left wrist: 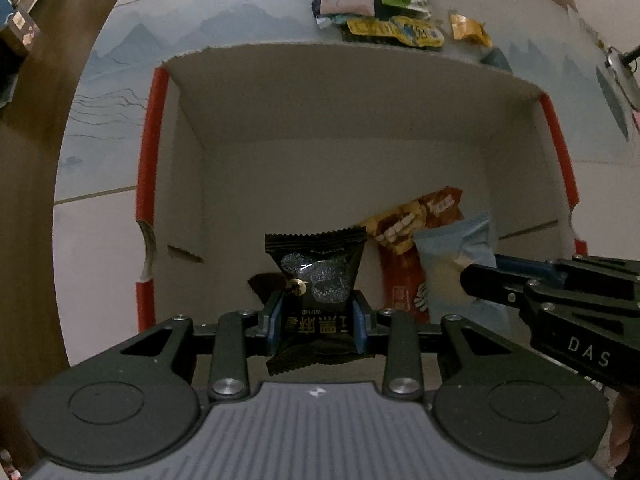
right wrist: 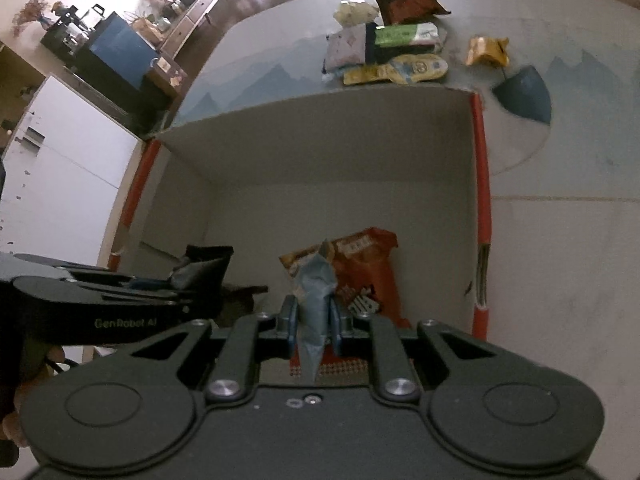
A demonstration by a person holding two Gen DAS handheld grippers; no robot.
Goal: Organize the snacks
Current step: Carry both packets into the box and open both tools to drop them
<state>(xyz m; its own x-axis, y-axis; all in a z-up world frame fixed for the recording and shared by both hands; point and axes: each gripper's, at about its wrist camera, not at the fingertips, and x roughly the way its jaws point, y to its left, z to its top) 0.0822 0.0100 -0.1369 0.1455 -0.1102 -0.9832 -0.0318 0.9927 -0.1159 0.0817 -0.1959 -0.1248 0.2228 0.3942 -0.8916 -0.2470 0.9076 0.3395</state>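
My left gripper (left wrist: pixel 318 312) is shut on a black snack packet (left wrist: pixel 318 280) and holds it inside an open cardboard box (left wrist: pixel 340 120) with red edges. My right gripper (right wrist: pixel 313 312) is shut on a light blue snack packet (right wrist: pixel 316 284), seen edge-on, also over the box interior. In the left wrist view the right gripper (left wrist: pixel 476 276) enters from the right, with the light blue packet (left wrist: pixel 456 252) in it. An orange-red snack bag (right wrist: pixel 368 272) and a yellow packet (left wrist: pixel 394 224) lie on the box floor. A dark wrapper (left wrist: pixel 264 284) lies behind the black packet.
Beyond the box's far wall, a pile of loose snack packets (left wrist: pixel 372 4) lies on the table with its mountain-print cloth (left wrist: pixel 200 28). A small orange packet (right wrist: pixel 488 50) lies apart to the right. A dark blue object (right wrist: pixel 524 94) sits by the box corner. Cabinets (right wrist: pixel 80 152) stand left.
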